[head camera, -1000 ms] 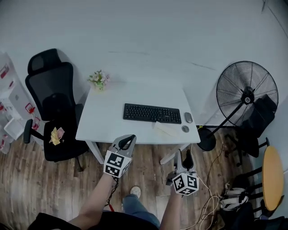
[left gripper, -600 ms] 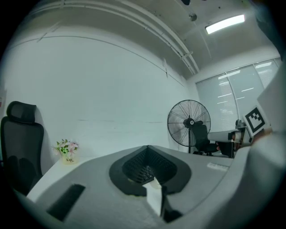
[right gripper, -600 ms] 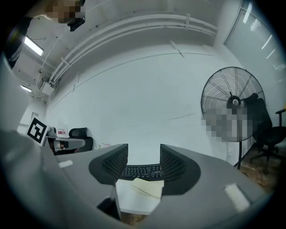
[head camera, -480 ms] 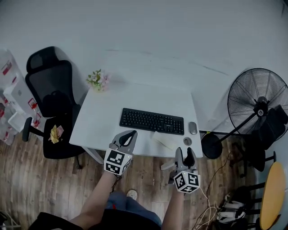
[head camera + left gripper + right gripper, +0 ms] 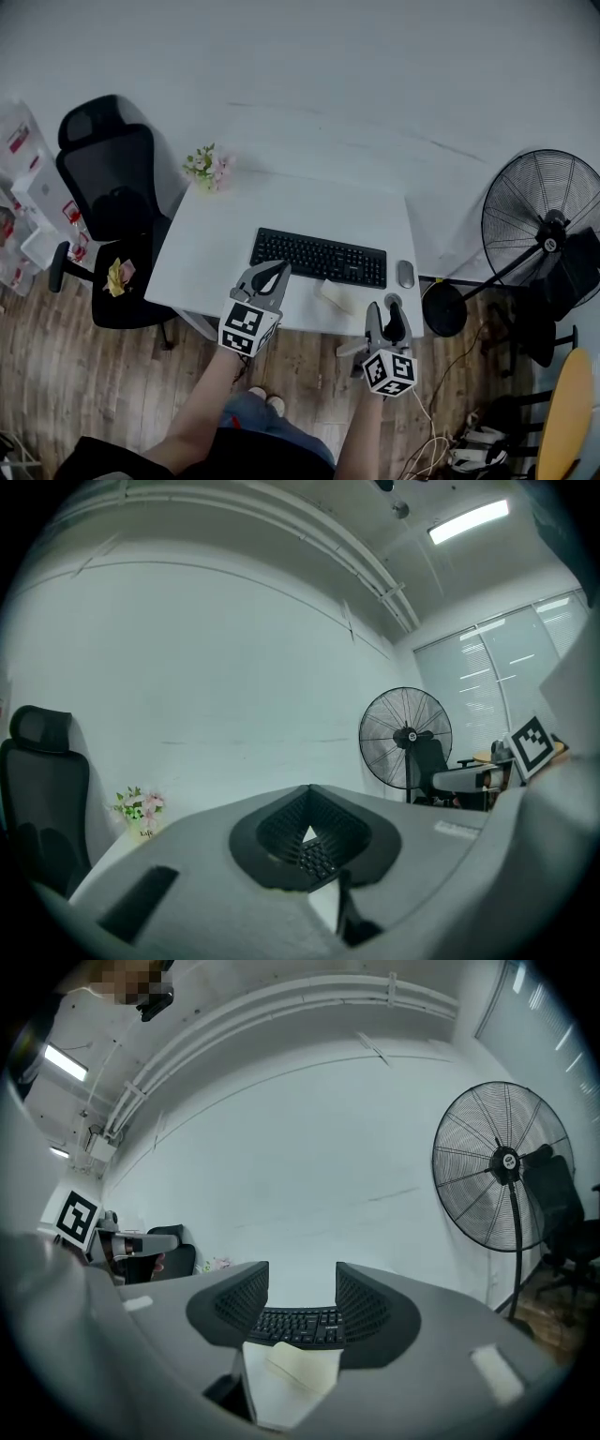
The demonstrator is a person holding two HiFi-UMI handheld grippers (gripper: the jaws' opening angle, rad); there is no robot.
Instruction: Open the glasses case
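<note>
Bare desk (image 5: 211, 262) at left; keyboard (image 5: 319, 259) just behind glasses case (image 5: 337, 296).

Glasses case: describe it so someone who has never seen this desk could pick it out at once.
Start at the white desk and find the black keyboard lying across it. Between the keyboard's right half and the desk's near edge lies the glasses case. It is pale cream and flat, unlike the dark keyboard and the grey mouse.

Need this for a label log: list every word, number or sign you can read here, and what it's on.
None can be read outright.
Flower pot: dark print, too blurred.
Keyboard: key legends too small.
White boxes: red marks, unreadable.
Cubes on left gripper and right gripper: square code patterns, no words.
</note>
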